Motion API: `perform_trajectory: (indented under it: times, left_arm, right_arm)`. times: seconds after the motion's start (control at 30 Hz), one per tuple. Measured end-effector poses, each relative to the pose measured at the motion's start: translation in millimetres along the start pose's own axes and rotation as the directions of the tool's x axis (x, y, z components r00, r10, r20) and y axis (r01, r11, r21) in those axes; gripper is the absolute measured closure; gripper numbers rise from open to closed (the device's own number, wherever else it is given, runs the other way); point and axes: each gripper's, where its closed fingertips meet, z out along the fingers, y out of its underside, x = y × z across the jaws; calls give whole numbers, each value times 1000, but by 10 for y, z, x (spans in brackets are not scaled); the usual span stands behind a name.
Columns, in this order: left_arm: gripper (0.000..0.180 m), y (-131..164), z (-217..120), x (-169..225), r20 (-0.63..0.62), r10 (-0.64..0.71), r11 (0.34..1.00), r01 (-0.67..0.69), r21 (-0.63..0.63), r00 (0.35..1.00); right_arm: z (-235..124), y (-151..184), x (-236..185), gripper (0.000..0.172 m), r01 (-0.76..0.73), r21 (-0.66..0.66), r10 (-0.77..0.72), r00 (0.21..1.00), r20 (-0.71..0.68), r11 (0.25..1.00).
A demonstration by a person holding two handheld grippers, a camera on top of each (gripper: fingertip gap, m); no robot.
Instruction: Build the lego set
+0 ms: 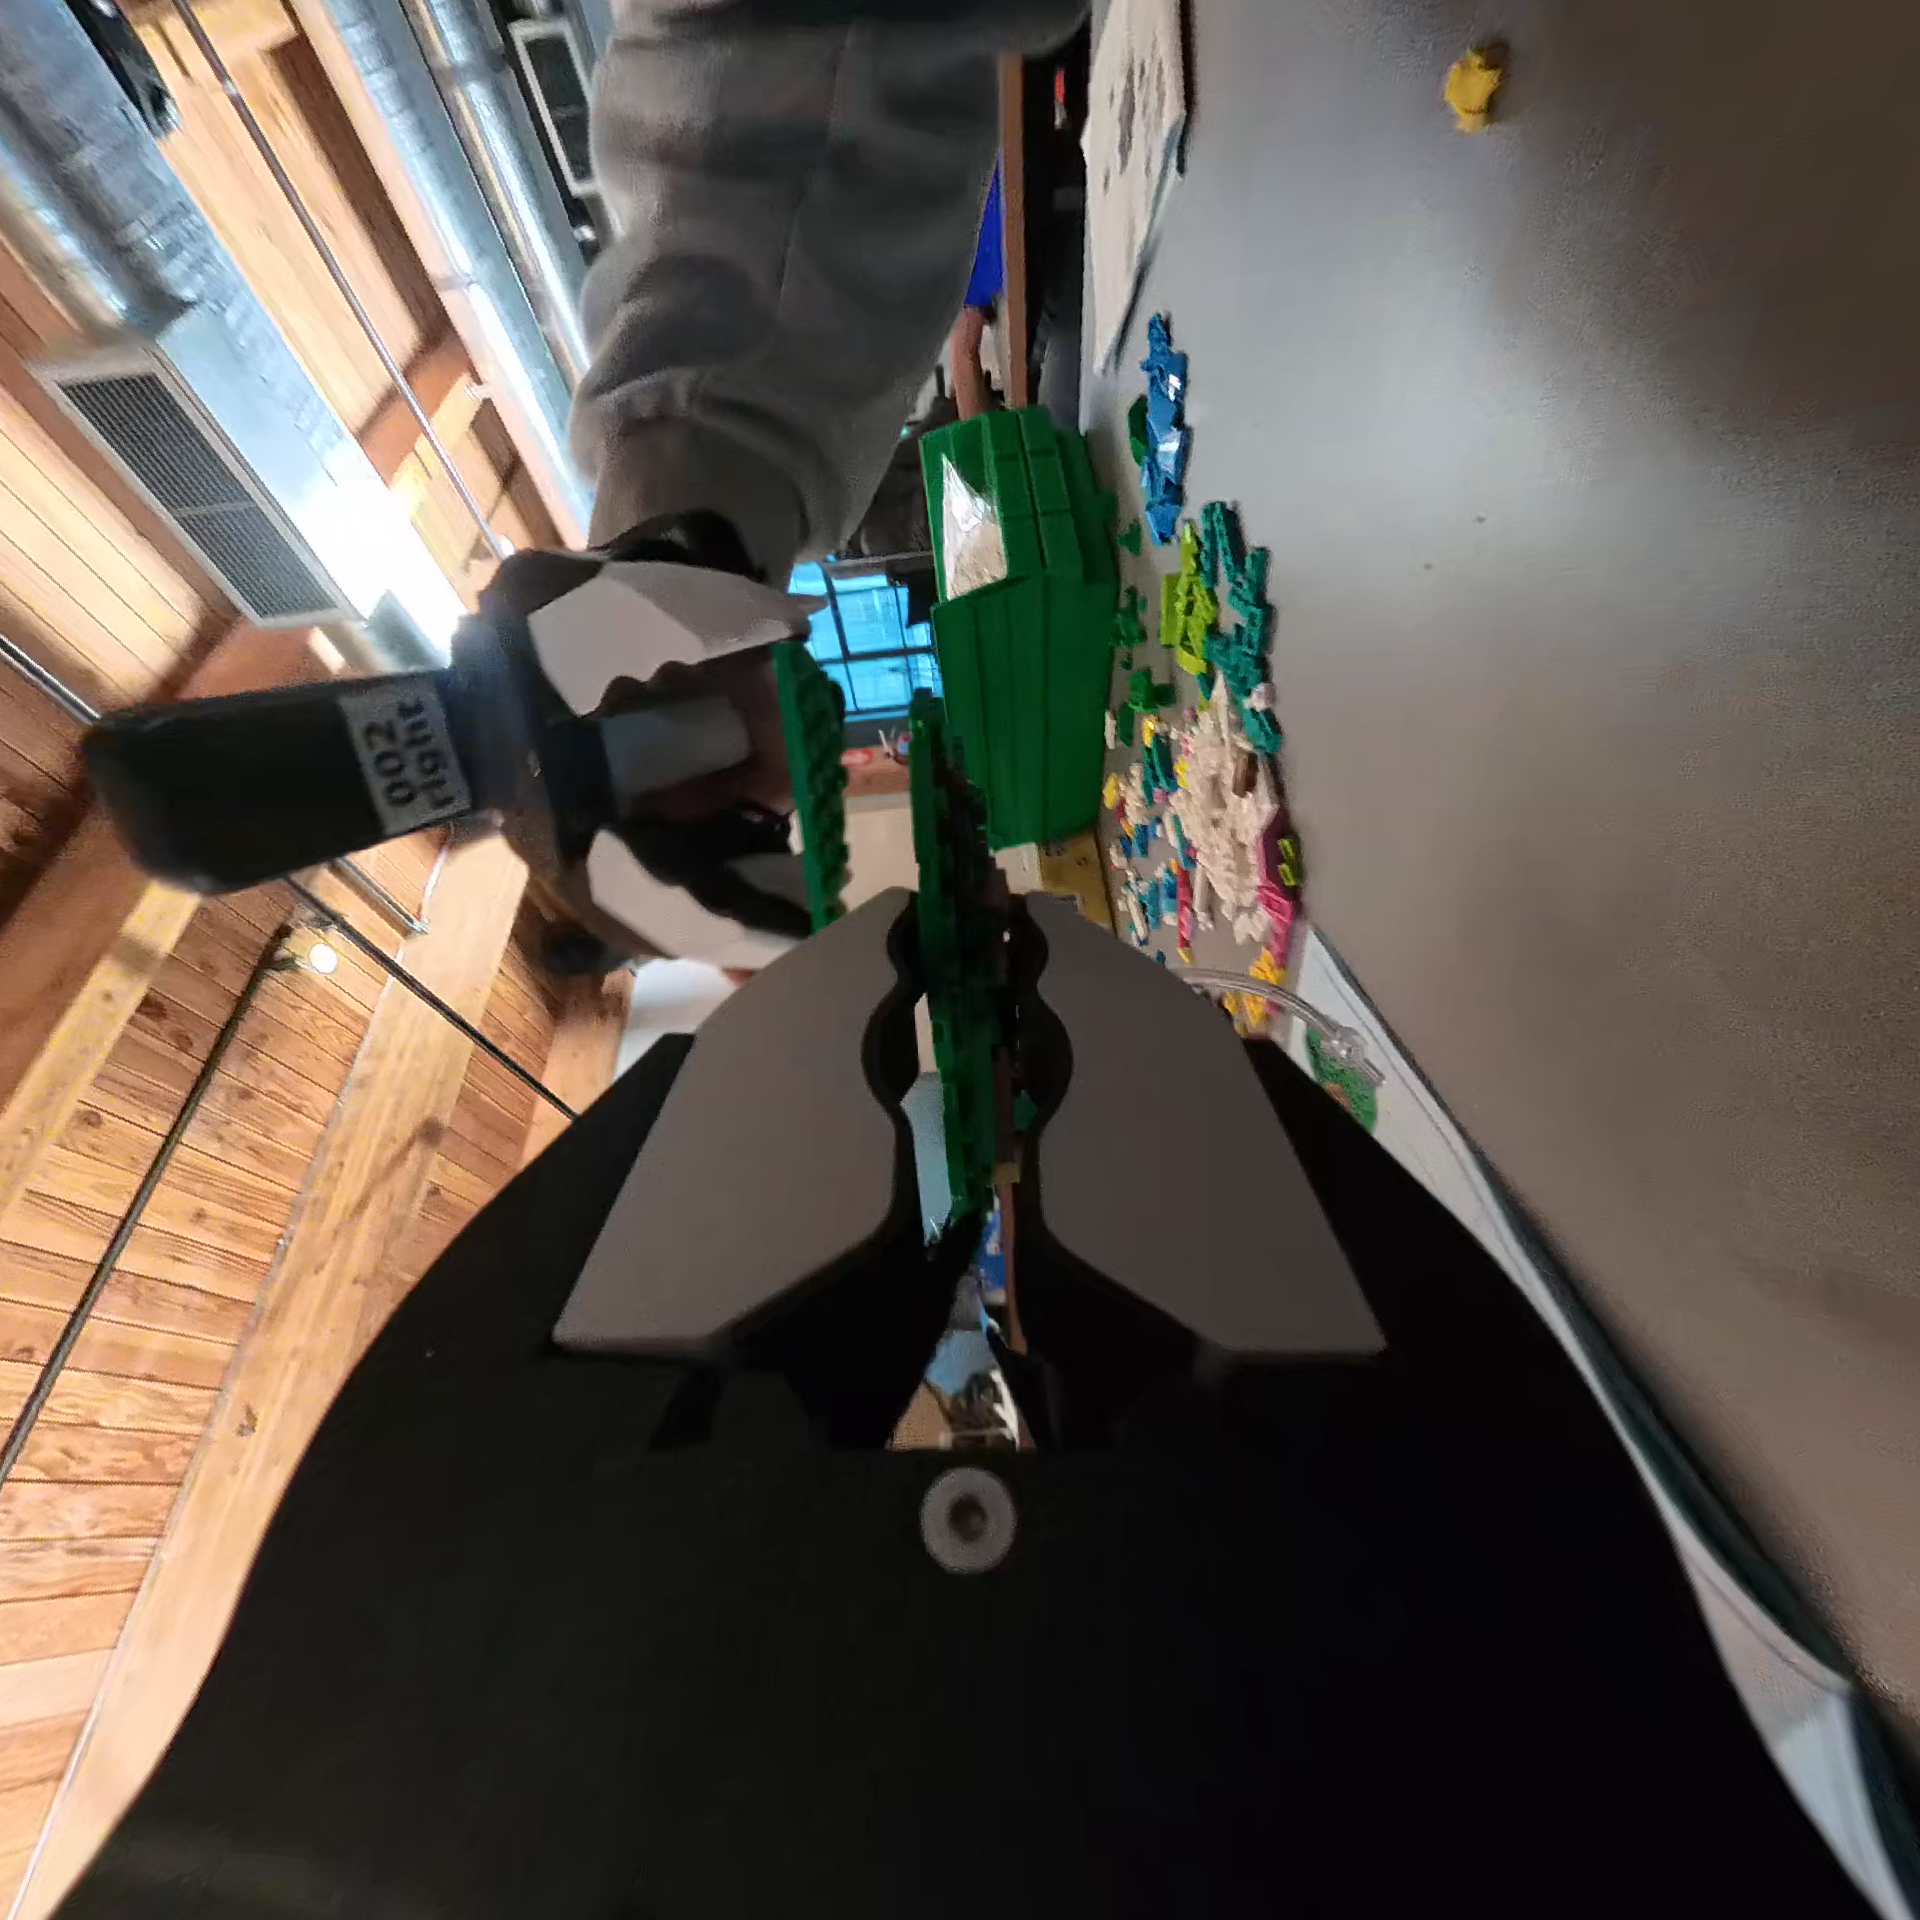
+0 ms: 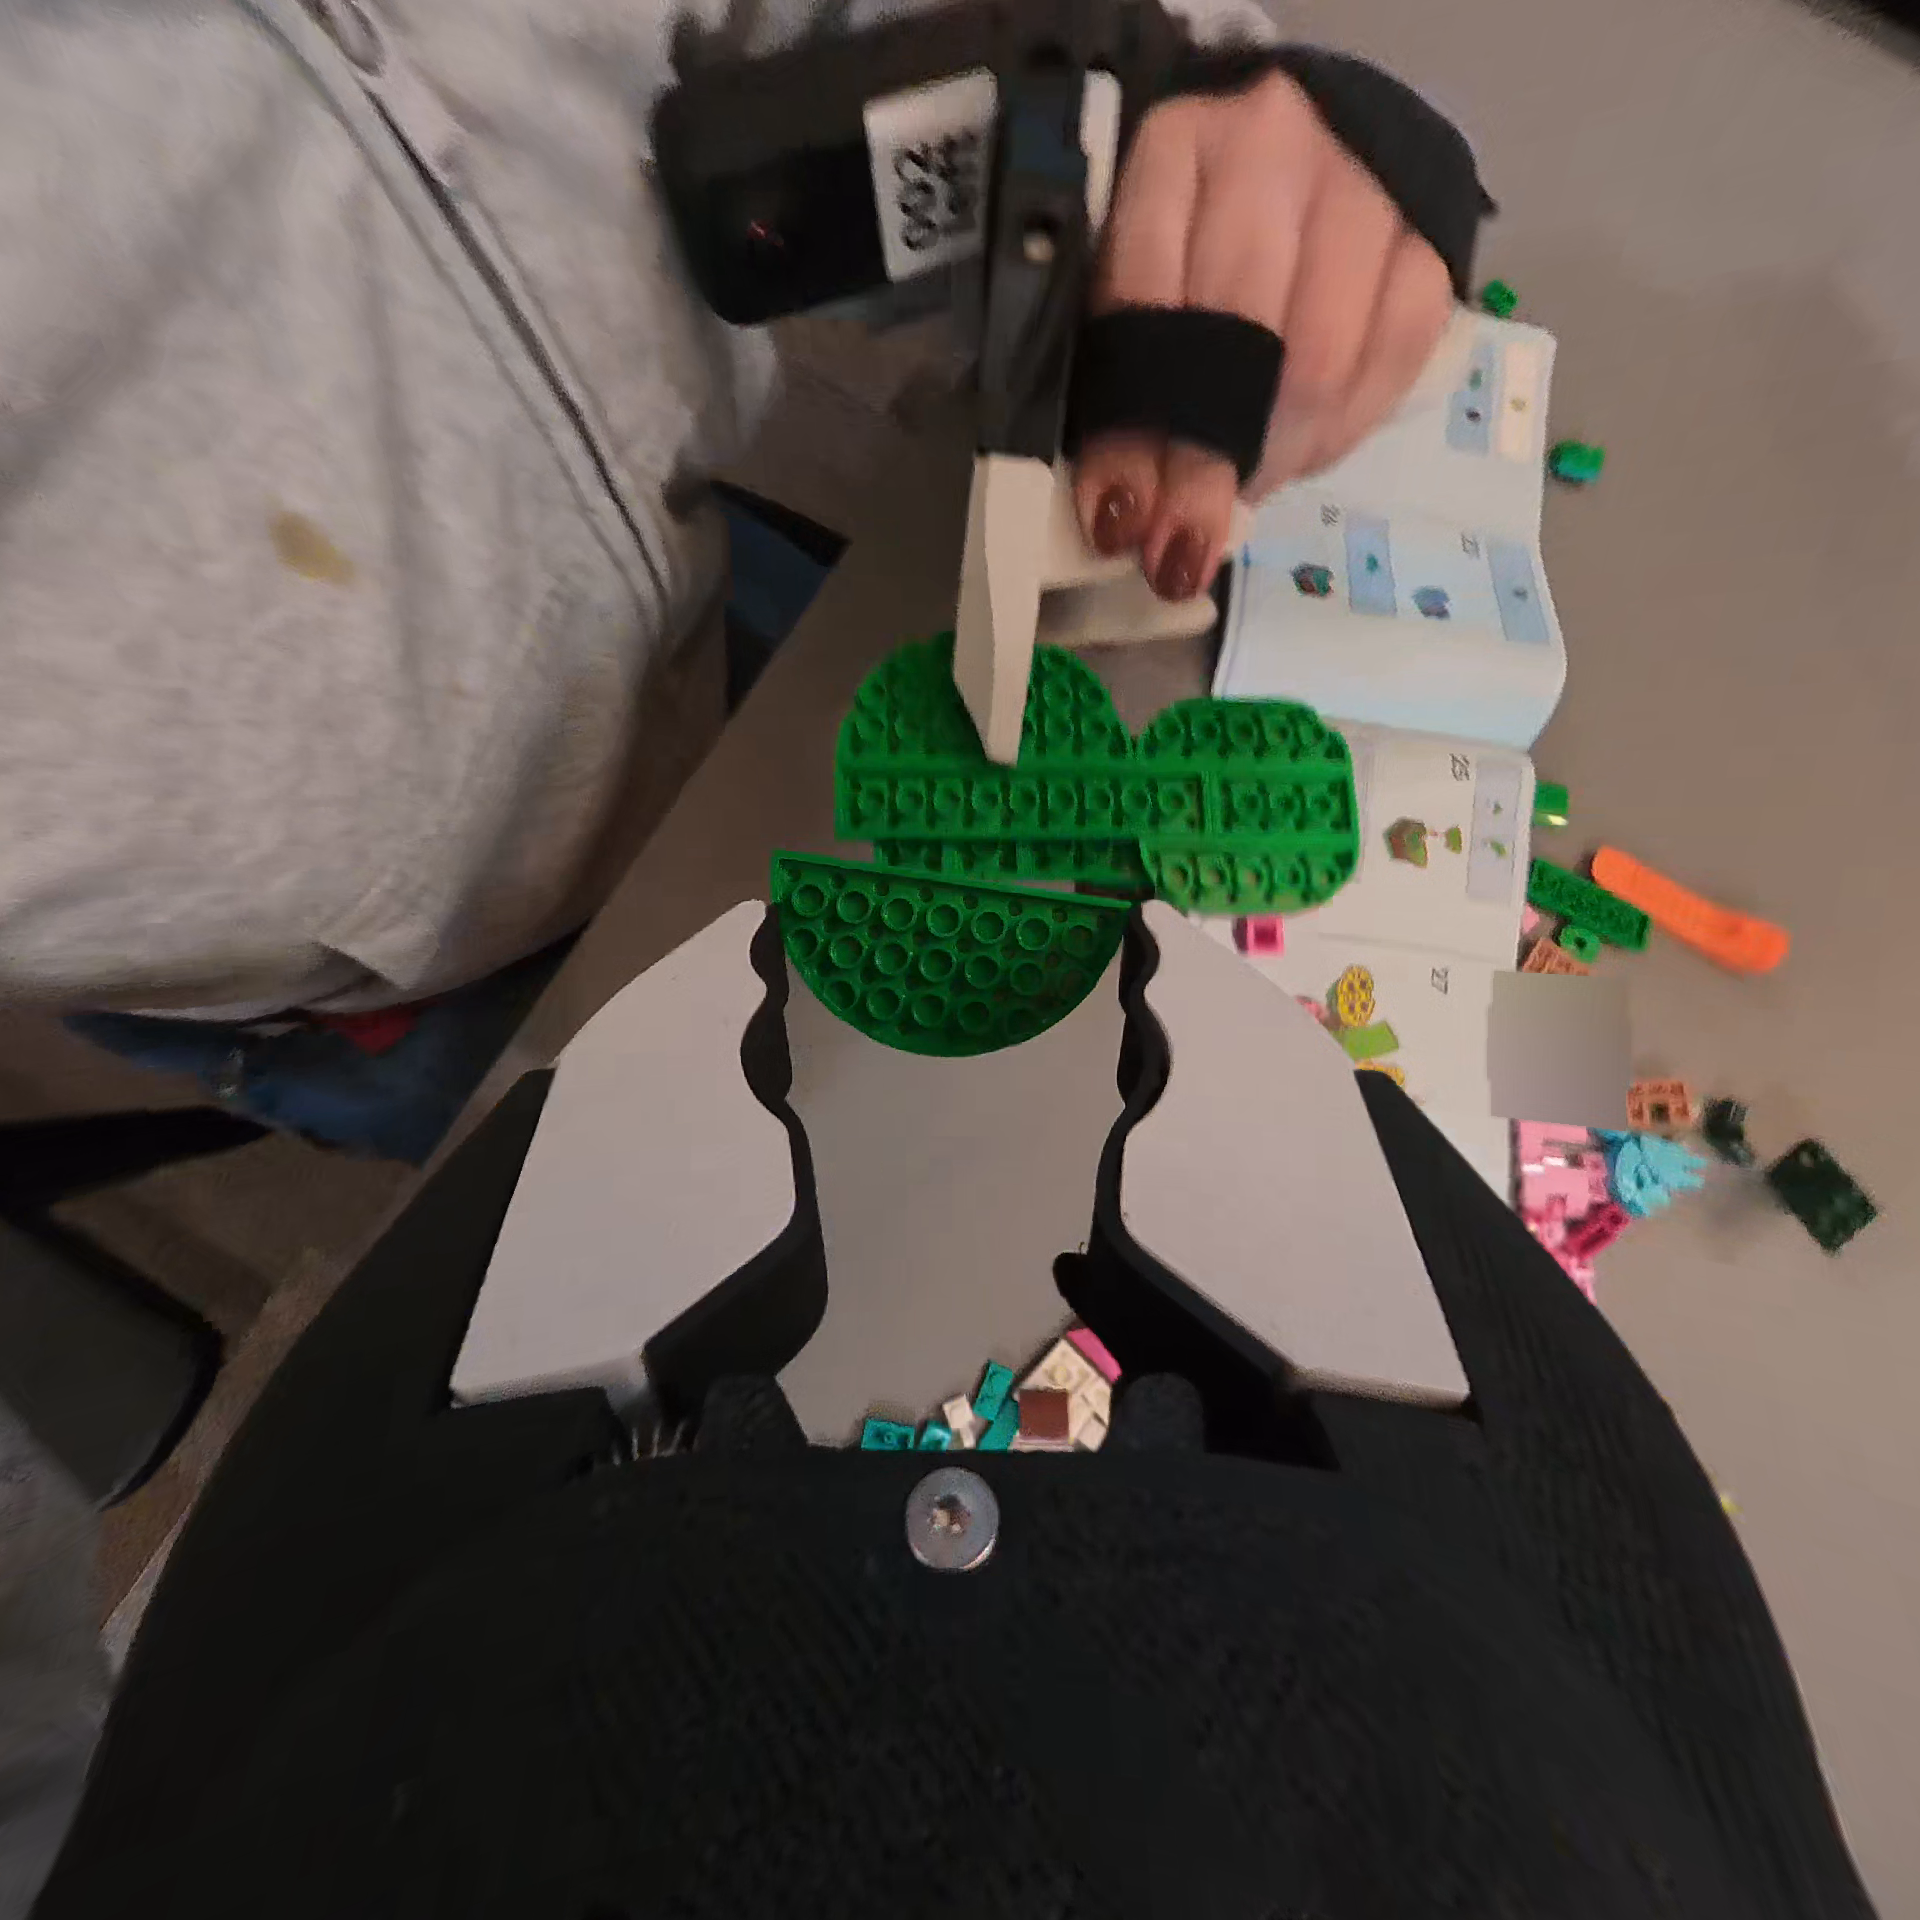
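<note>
Right gripper (image 2: pixel 940 935) grasps a green half-round plate (image 2: pixel 940 971) by its two ends, underside toward the camera, straight edge pointing away and running across the jaws. Just beyond that edge, apparently slightly apart, hangs a green plate assembly (image 2: pixel 1091 800), long axis likewise crosswise. Left gripper (image 1: pixel 961 966) is clenched on this assembly edge-on from the far side, above the grey table (image 2: pixel 935 1195). Farther off lie an instruction booklet (image 2: pixel 1392 623) and loose bricks (image 2: pixel 1621 914).

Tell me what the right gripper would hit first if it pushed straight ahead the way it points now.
The right gripper holds a green half-round plate across its tips. Straight ahead, that plate would likely meet the green plate assembly clamped in the left gripper; the two look nearly touching, though depth is unclear.
</note>
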Motion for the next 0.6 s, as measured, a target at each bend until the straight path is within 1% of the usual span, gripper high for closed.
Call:
perform_trajectory:
  times: [0.1, 0.23, 0.43, 0.6]
  left_arm:
    - [166, -24, 85, -99, 34, 12, 999, -13, 37, 999]
    - [166, -51, 138, -215, 88, -11, 998, 6, 60, 996]
    - [166, -104, 153, -298, 124, -22, 996, 12, 84, 992]
    - [166, -128, 139, -327, 126, -22, 995, 10, 95, 992]
  right_arm:
    - [-56, -126, -36, 111, 32, -55, -29, 998, 56, 998]
    - [-51, -77, -28, 111, 41, -167, -29, 997, 73, 985]
    - [-4, -119, -83, 111, 37, -176, -16, 993, 118, 984]
    - [9, -162, -41, 111, 42, -194, -21, 994, 111, 980]
